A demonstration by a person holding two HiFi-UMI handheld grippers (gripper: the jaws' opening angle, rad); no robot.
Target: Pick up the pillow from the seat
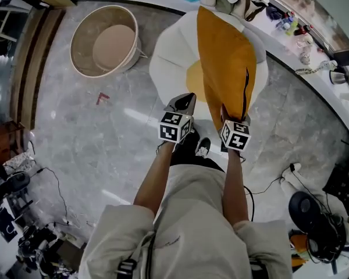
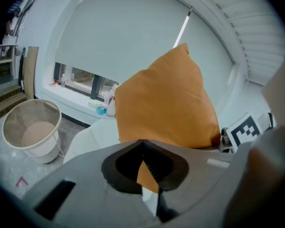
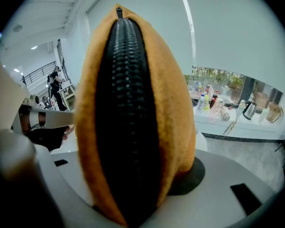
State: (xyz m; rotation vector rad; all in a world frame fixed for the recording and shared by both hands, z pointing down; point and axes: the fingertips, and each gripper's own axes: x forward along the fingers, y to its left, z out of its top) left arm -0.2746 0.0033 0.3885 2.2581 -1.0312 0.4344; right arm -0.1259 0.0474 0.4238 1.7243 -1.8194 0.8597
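Observation:
An orange pillow (image 1: 227, 57) with a black zipper hangs upright above a round white seat (image 1: 168, 57) that has a yellow centre. In the head view my left gripper (image 1: 185, 102) is at the pillow's lower left and my right gripper (image 1: 232, 120) is at its lower edge. The left gripper (image 2: 145, 164) is shut on a corner of the pillow (image 2: 166, 108). Between the right gripper's (image 3: 133, 194) jaws stands the pillow's zipper edge (image 3: 128, 118), and the jaws are shut on it. The pillow is off the seat (image 2: 92, 137).
A round beige basket (image 1: 104, 42) stands on the grey marble floor to the left. A white sill with bottles (image 1: 296, 28) curves along the right. Cables and dark gear (image 1: 314, 220) lie on the floor at lower right, and more clutter at lower left.

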